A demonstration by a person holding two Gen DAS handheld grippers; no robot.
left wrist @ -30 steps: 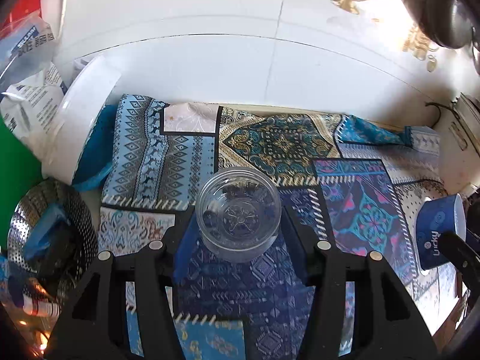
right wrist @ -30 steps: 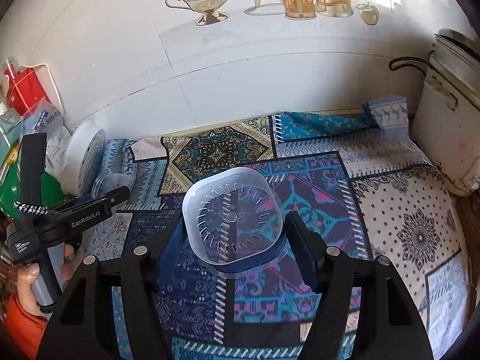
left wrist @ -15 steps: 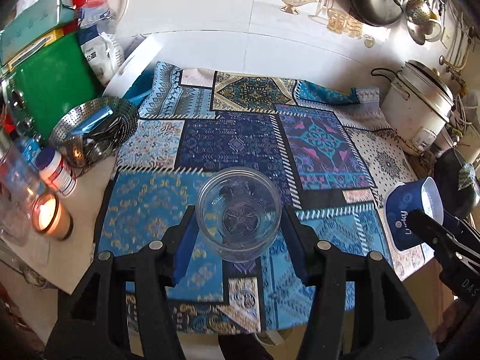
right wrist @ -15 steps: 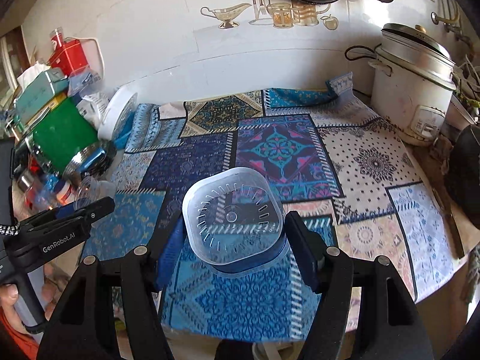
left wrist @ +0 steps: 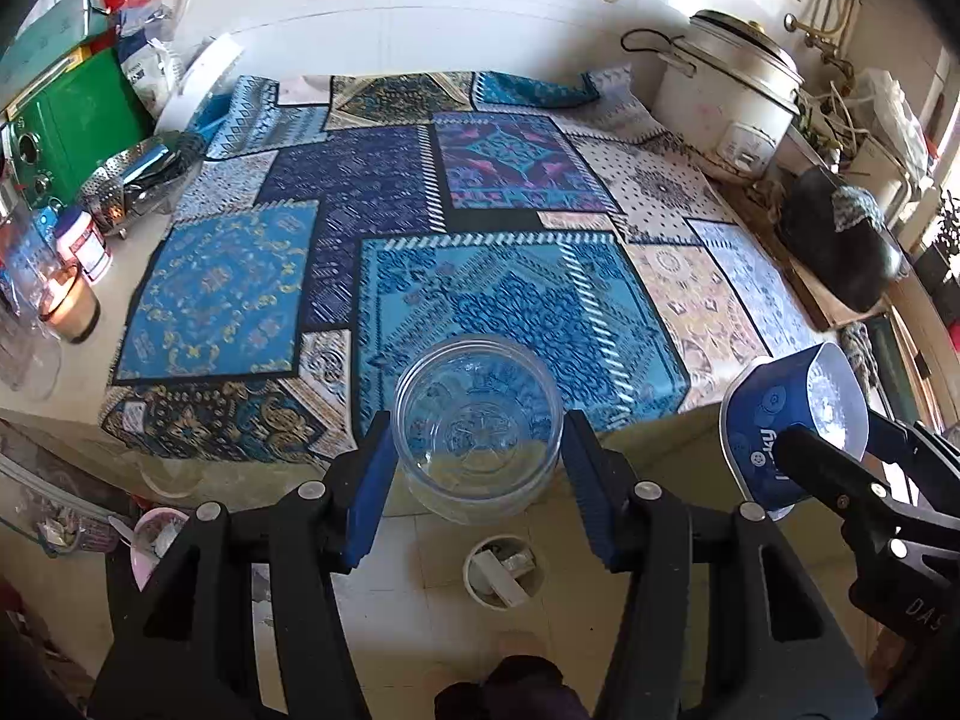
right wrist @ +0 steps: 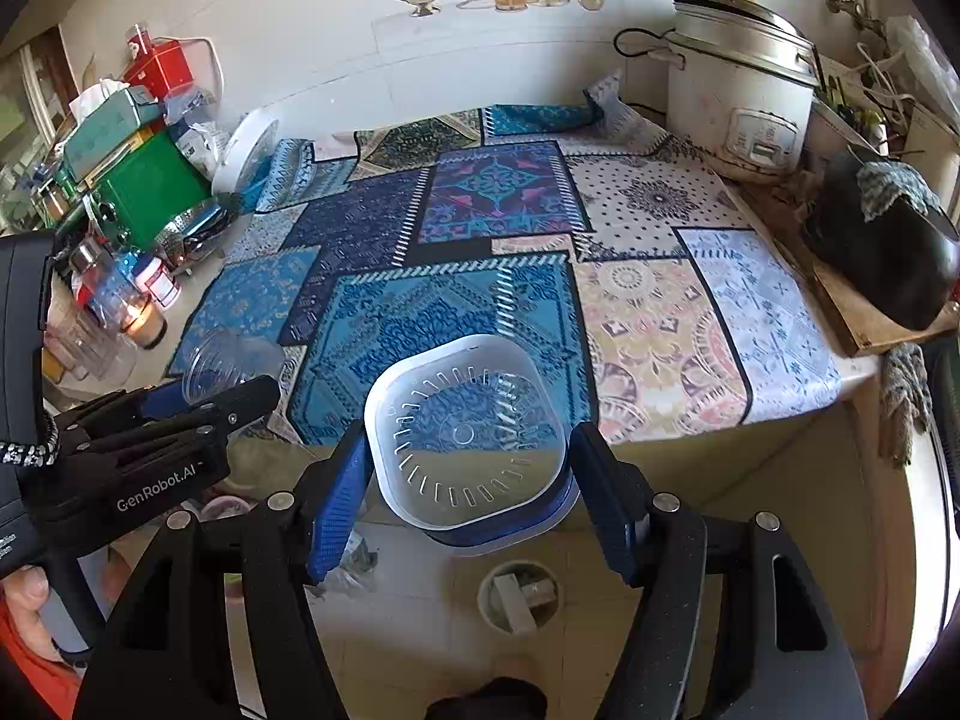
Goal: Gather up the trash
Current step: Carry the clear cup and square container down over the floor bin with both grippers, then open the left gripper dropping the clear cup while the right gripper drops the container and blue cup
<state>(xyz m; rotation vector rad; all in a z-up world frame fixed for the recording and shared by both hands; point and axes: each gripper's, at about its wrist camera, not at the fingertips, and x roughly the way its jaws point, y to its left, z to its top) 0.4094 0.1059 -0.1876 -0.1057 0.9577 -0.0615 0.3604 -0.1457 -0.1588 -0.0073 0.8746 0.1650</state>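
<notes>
My left gripper (left wrist: 477,474) is shut on a clear round plastic cup (left wrist: 478,426), mouth toward the camera. My right gripper (right wrist: 471,480) is shut on a white squarish plastic tub with a blue band (right wrist: 471,447). Both are held past the front edge of the counter, above the floor. A small round bin (left wrist: 503,570) with scraps in it stands on the floor just below and ahead of the cup; in the right wrist view the bin (right wrist: 519,597) sits below the tub. The right gripper (left wrist: 840,450) shows at the right of the left wrist view, and the left gripper (right wrist: 198,396) at the left of the right one.
A patchwork blue cloth (left wrist: 480,228) covers the counter. A white rice cooker (left wrist: 726,102) stands at the back right, a dark bag (left wrist: 840,246) beside it. Green box (left wrist: 78,114), steel steamer (left wrist: 138,174), jars and a lit candle (left wrist: 66,306) crowd the left. A pink bowl (left wrist: 150,540) lies on the floor.
Both grippers have pulled back from over the cloth to beyond the counter's front edge, each keeping its container. The floor and the bin have come into view.
</notes>
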